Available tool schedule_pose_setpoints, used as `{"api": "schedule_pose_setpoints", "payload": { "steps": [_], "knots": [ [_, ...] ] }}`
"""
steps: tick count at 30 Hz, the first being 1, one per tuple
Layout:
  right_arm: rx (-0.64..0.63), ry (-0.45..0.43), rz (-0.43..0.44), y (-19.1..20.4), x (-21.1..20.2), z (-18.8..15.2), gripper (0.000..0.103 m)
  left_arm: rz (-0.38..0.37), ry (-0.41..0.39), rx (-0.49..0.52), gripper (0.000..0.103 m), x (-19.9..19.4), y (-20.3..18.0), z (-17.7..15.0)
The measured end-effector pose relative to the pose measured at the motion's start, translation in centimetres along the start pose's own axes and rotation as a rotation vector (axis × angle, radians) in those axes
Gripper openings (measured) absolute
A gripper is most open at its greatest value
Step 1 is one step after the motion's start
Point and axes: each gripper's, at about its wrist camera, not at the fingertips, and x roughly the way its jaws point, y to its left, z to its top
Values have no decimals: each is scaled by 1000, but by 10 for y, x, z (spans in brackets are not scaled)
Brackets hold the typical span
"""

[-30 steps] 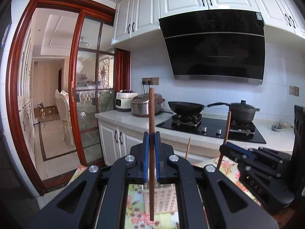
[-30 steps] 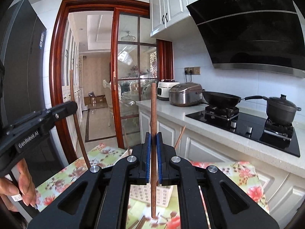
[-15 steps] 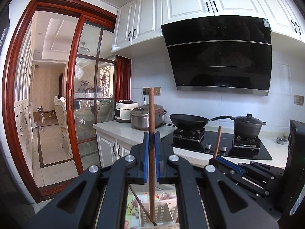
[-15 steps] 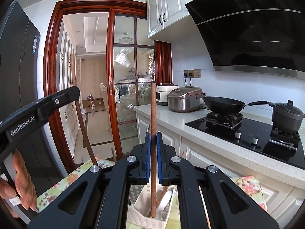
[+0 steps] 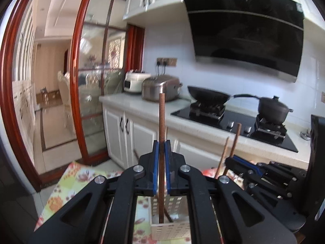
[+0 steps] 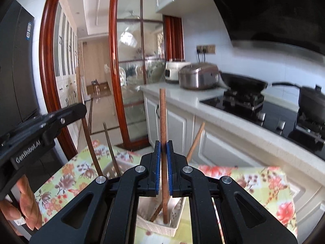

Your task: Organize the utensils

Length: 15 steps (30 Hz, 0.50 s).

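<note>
- Kitchen cabinets and a hob fill the background; a floral-clothed bench (image 6: 67, 181) carries a white slotted basket (image 6: 162, 226), low in the frame.
- One chopstick (image 5: 161, 142) is clenched upright by the left gripper (image 5: 161, 148), tip inside the basket.
- Another chopstick (image 6: 163, 142) is gripped by the right gripper (image 6: 163, 148), held vertical for dropping in.

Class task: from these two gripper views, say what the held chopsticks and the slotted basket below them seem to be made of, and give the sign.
Chopsticks: probably wood, matte reddish-brown with a speckled grain. Basket: likely white moulded plastic, given its thin slotted walls.
</note>
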Motion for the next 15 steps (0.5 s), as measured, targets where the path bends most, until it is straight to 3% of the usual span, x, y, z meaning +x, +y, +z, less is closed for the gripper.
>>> {"api": "schedule_pose_setpoints", "payload": {
  "steps": [3,5,8,10,15],
  "knots": [
    [27,9,1,-4,2,-3,14,22,15,-18,8,3,10,-8],
    [33,8,-4,-7,1,-6,16,39,8,-19,21,0,14,-10],
    [49,-2,-5,-11,-5,-10,33,63,-15,-29,43,-11,23,-14],
    [52,-10,-6,-11,-14,-14,33,81,-20,-32,48,-18,29,-18],
    [62,-15,-6,-11,-36,-32,33,151,-40,-41,72,-43,41,-37]
  ]
}}
